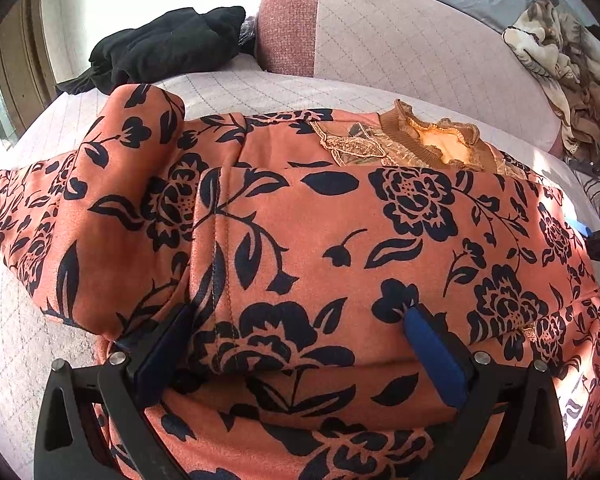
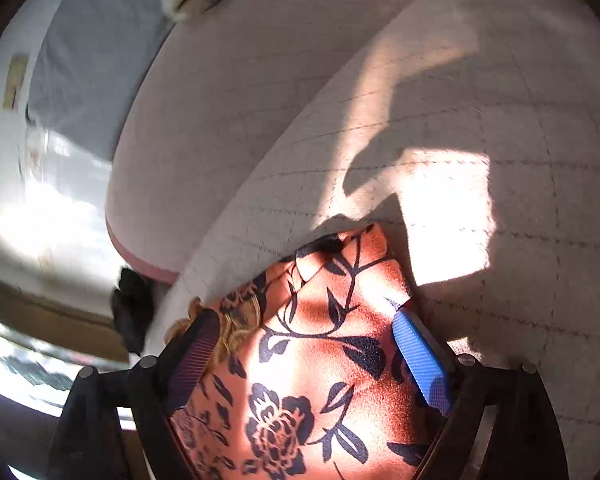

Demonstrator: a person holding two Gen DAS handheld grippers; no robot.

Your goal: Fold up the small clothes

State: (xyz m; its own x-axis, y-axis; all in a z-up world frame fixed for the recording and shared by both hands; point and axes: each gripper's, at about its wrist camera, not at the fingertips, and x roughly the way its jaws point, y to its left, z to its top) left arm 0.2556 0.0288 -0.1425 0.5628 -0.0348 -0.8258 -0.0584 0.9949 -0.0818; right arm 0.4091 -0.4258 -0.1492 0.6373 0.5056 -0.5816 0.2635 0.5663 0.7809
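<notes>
So the orange floral top (image 1: 340, 240) is lying spread across the quilted sofa seat (image 1: 260, 88), long axis running side to side in the left wrist view, neckline (image 1: 440, 144) facing the backrest and one sleeve (image 1: 140, 128) sticking up toward the far left corner. The left hand-held gripper (image 1: 300, 320) is sitting right over the near edge of the body, jaws standing wide, fabric bunching up between them but the pads aren't pinching it as far as I can tell. The right hand-held gripper (image 2: 304, 328) is hovering over the other end of the top, also wide open, cloth lying between the fingers and not being squeezed; its view is blurry so I'm not swearing to contact.

I'm guessing the next move is a fold along that long axis, near hem going toward the collar. Left one is nearer the middle seam, right one nearer the outer edge. Room-wise: plenty of bare seat past the right end, sunlit patch and all. Far left is getting crowded by a black garment (image 1: 168, 44), and a crumpled patterned cloth (image 1: 560, 52) is piling on the backrest at right
</notes>
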